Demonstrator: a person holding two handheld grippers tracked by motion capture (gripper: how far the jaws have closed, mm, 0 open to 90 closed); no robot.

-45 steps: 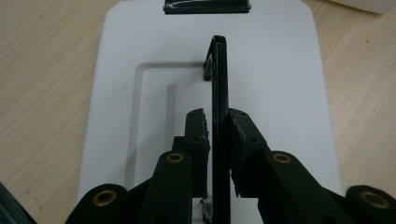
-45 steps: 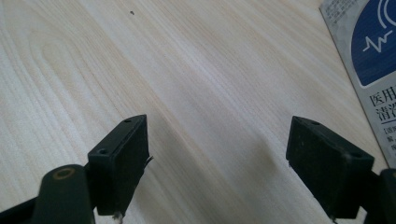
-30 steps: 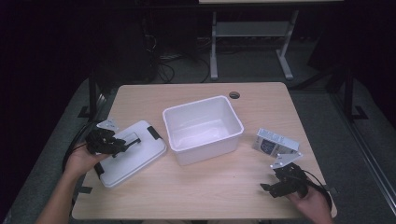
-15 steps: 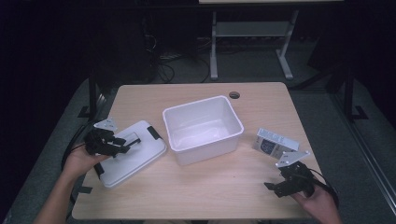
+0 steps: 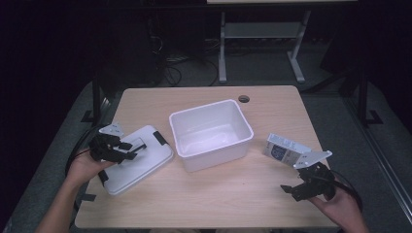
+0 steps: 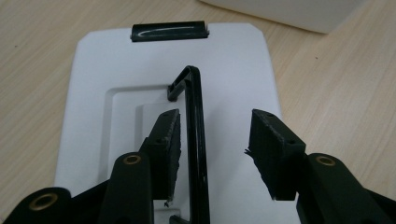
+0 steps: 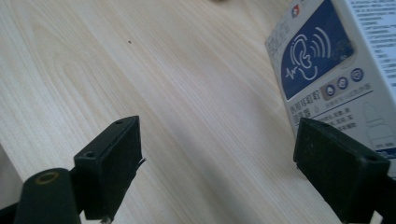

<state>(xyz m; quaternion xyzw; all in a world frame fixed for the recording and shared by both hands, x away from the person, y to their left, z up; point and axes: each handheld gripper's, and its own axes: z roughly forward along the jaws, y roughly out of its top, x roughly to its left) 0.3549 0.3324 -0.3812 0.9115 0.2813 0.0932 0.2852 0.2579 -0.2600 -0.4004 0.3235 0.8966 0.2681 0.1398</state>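
**Lid let go, box next**

Near the tabletop's left front corner the flat white plastic lid (image 5: 137,159) with black end clips lies flat, its thin black hinged handle (image 6: 196,144) raised between the jaws of the left gripper (image 5: 127,148). Those jaws have just been opening; pads stand clear of the handle on both sides, so it's released. Right gripper (image 5: 291,189) hangs over bare wood by the right front corner, jaws spread wide with nothing between them, also just been opening. Small white-and-blue printed cardboard box (image 5: 285,149) lies by the right edge, just beyond that gripper. Open white plastic tub (image 5: 211,133) sits mid-table between lid and box.

Handling guess: box looks light, thin card, will dent if squeezed hard; pinch across the short sides, gently. Lid is stiff but slick; the handle bar is the only good hold
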